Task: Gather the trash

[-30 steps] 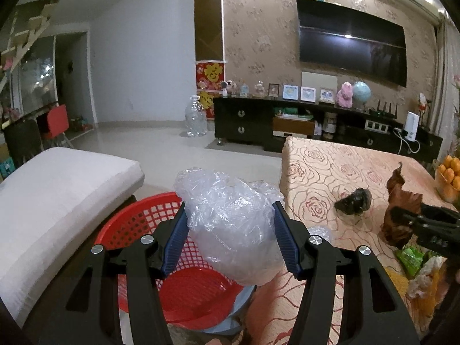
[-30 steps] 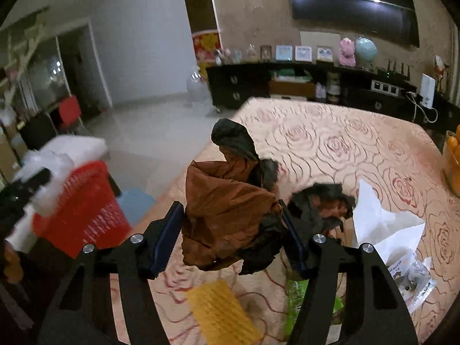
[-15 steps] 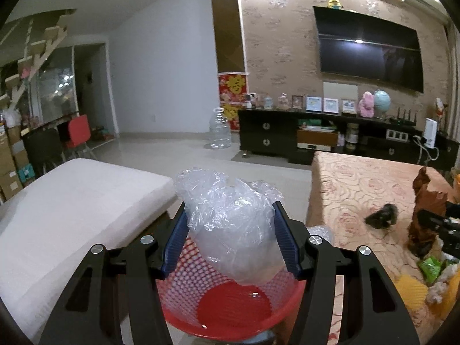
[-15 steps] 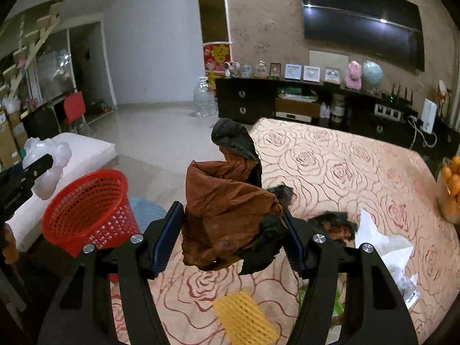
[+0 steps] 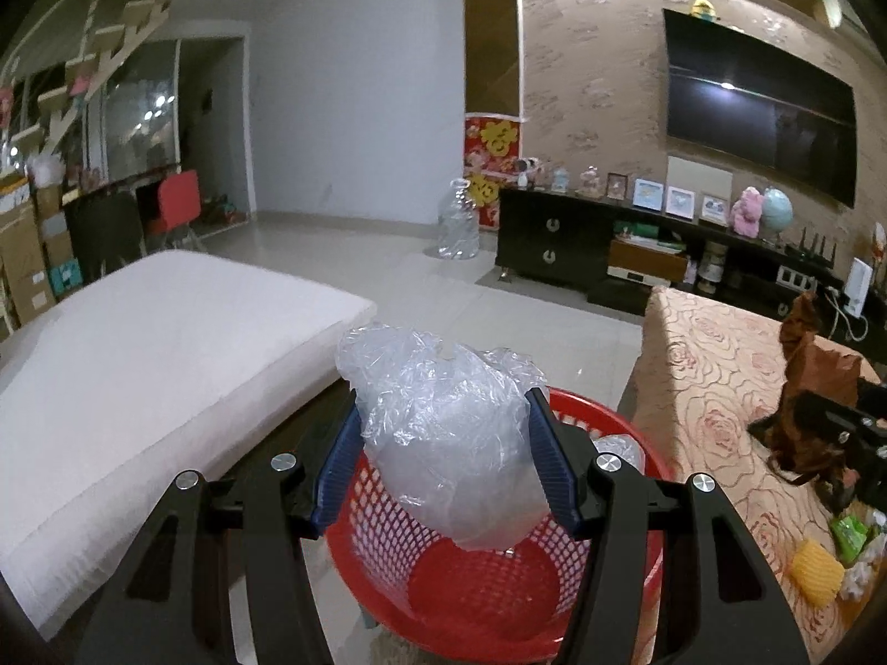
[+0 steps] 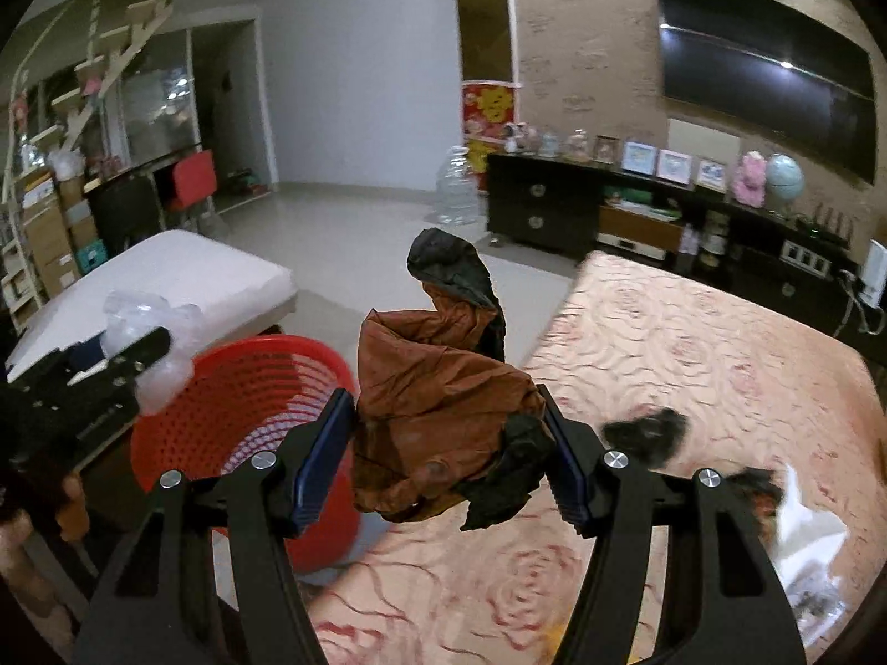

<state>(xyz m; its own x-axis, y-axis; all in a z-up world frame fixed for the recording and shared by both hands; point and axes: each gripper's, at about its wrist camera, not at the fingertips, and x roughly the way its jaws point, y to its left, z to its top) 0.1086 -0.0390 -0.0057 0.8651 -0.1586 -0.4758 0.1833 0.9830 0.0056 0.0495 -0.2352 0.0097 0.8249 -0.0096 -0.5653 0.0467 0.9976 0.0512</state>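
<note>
My left hand-held gripper (image 5: 443,460) grips a clear plastic bag (image 5: 443,432) w/ red basket (image 5: 499,604) right below it. Right hand-held gripper (image 6: 449,443) clamps a brown wrapper (image 6: 438,388), basket to its left.

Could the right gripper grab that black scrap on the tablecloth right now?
Probably not: the right gripper is already shut on a brown-and-black wrapper filling its fingers, though the black scrap lies uncovered.

clear plastic wad (image 5: 449,432): above red basket (image 5: 632,421) | brown-black wrapper (image 6: 443,415): crumpled, over table edge
</note>
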